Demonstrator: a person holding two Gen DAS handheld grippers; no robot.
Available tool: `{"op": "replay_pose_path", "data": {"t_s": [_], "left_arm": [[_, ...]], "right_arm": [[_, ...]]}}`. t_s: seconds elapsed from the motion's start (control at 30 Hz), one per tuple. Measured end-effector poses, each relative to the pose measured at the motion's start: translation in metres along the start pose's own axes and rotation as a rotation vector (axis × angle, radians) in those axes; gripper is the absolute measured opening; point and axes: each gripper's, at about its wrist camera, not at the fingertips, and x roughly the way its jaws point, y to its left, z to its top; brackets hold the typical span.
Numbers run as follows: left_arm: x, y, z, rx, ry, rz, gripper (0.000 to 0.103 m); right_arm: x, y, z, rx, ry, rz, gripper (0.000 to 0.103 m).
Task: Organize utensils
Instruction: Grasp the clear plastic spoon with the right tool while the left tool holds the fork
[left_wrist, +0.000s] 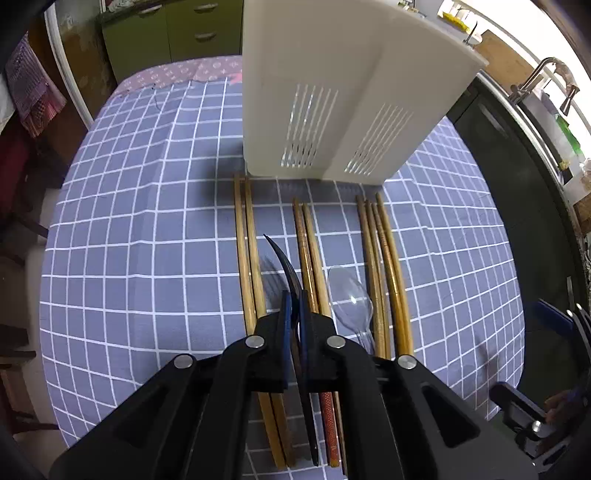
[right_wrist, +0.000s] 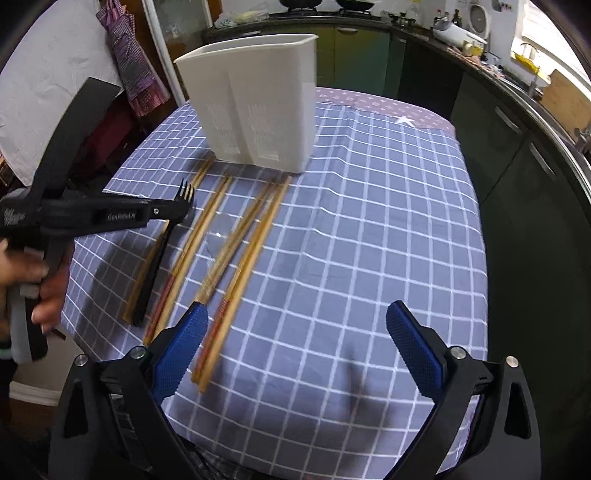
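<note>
Step in hand: pick-up of the black fork (left_wrist: 286, 271), first item off the surface by the look of it. Left gripper (left_wrist: 294, 314) has its jaws closed on the fork around the neck, tines curving up and forward past the fingertips; the right wrist view confirms it, tines poking out beyond the gripper (right_wrist: 173, 210) and the handle trailing down toward the checked tablecloth (right_wrist: 369, 240). Can't tell whether the handle end is touching the cloth or just clear of it. Right gripper (right_wrist: 295, 350) is idle, jaws wide open, nothing between them, hovering over bare cloth near the front edge. White utensil holder (left_wrist: 332, 110) stands upright at the far side of the surface, two slotted compartments facing us; from these views I can't see inside it. Not yet picked: three groups of wooden chopsticks (left_wrist: 247, 240) lying roughly parallel, tips near the holder's base, and a clear plastic spoon (left_wrist: 349, 295) between the middle and right groups. Next move, my read: lift the fork clear, swing it upright, carry it over the holder rim and drop it into one compartment. The fork is gripped off-centre, so it may pivot in the jaws on the lift.
</note>
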Motion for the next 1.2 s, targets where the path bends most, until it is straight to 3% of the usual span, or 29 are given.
{"op": "replay_pose_path", "data": {"t_s": [0.03, 0.13, 0.2, 0.37, 0.57, 0.77, 1.2], "left_arm": [[-0.004, 0.001, -0.001, 0.001, -0.01, -0.002, 0.004], [-0.016, 0.003, -0.003, 0.009, -0.037, -0.006, 0.004], [-0.022, 0.004, -0.004, 0.011, -0.044, -0.013, 0.004], [-0.039, 0.009, -0.007, 0.017, -0.081, -0.013, 0.004], [-0.048, 0.018, -0.01, 0.014, -0.093, -0.016, 0.004], [-0.05, 0.022, -0.011, 0.012, -0.096, -0.022, 0.004], [-0.049, 0.025, -0.014, 0.021, -0.087, -0.032, 0.004]], "right_arm": [[0.003, 0.004, 0.003, -0.008, 0.009, 0.006, 0.092], [0.014, 0.023, 0.015, -0.061, 0.052, 0.034, 0.074], [0.023, 0.036, 0.021, -0.095, 0.091, 0.081, 0.056], [0.042, 0.059, 0.037, -0.135, 0.165, 0.13, 0.036], [0.067, 0.073, 0.045, -0.133, 0.241, 0.177, 0.029], [0.084, 0.075, 0.047, -0.13, 0.282, 0.111, 0.029], [0.104, 0.079, 0.058, -0.143, 0.334, 0.055, 0.029]]}}
